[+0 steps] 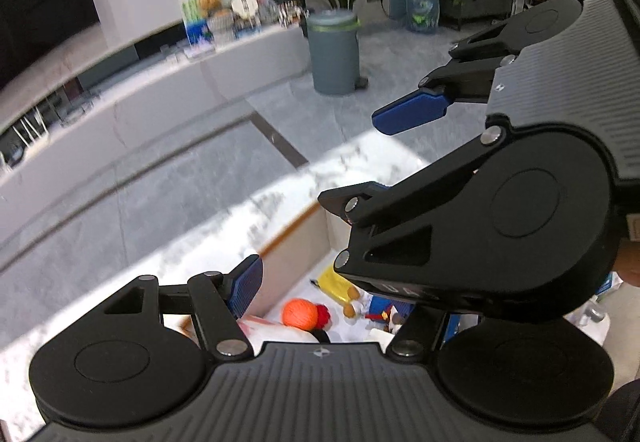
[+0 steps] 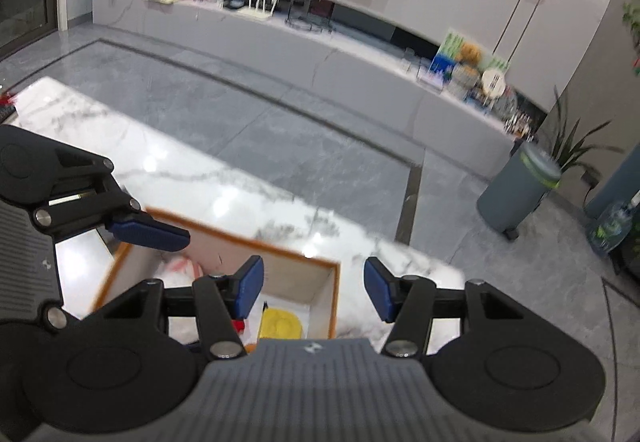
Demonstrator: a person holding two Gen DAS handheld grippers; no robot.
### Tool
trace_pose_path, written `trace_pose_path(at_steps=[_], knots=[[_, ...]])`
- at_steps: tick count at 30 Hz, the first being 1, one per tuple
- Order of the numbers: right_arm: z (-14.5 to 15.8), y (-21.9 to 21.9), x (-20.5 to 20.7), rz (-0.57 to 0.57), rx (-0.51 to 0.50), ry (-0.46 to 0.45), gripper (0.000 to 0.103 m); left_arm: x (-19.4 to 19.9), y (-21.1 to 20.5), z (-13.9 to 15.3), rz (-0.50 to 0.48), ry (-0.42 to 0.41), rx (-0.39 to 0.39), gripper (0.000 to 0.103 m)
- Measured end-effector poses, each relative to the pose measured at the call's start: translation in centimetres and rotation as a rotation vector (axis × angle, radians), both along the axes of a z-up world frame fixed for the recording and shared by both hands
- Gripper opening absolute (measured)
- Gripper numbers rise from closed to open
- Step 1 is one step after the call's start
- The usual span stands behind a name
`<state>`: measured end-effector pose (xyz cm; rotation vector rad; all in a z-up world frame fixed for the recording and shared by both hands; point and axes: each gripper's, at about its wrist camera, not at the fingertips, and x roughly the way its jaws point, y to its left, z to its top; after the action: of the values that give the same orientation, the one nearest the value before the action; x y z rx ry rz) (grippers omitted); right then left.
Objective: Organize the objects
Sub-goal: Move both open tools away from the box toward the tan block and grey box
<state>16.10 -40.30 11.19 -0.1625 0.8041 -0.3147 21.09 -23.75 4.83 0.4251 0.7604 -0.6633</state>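
Note:
An open wood-rimmed box (image 2: 248,242) sits on the white marble table (image 2: 224,177). It holds an orange ball (image 1: 298,313), a yellow item (image 2: 280,324) and other small toys. My right gripper (image 2: 314,290) is open and empty above the box's right end. It also shows in the left wrist view (image 1: 360,157), hovering over the box. My left gripper is open and empty; only its left finger (image 1: 246,288) shows there, the right one hidden behind the right gripper. In the right wrist view one left fingertip (image 2: 150,232) reaches over the box's far rim.
Beyond the table edge lies grey tiled floor. A grey bin (image 2: 518,189) and a water jug (image 1: 422,7) stand on it. A long low cabinet (image 2: 320,53) with clutter runs along the far wall. More packages (image 1: 600,306) lie at the box's right.

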Motion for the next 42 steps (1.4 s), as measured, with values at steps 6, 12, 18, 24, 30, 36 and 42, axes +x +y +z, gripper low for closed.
trace_pose_path(at_steps=[6,12,18,24,30,36,42], knots=[[6.9,4.2,-2.4,0.016,-0.051,-0.097,0.061,-3.5,3.2,6.5,0.035,-0.109,-0.025,0.08],[13.1,10.4,-4.3,0.057,-0.102,-0.2,0.063,-6.9,6.4,11.8,0.082,-0.23,-0.019,0.083],[16.9,15.3,-4.7,0.069,-0.108,-0.3,0.066,-7.2,9.5,14.3,0.118,-0.298,-0.029,0.09],[16.7,18.7,-2.4,0.06,-0.09,-0.327,0.07,-4.2,12.7,12.7,0.165,-0.251,-0.1,0.091],[13.1,20.0,2.9,0.052,-0.075,-0.284,0.071,0.2,15.3,9.5,0.178,-0.2,-0.079,0.091],[6.8,18.6,8.8,0.026,0.058,-0.247,0.071,5.3,17.9,4.7,0.216,-0.107,-0.018,0.091],[0.0,17.0,13.8,-0.007,0.198,-0.188,0.071,9.2,19.6,-0.7,0.235,-0.03,0.018,0.091]])
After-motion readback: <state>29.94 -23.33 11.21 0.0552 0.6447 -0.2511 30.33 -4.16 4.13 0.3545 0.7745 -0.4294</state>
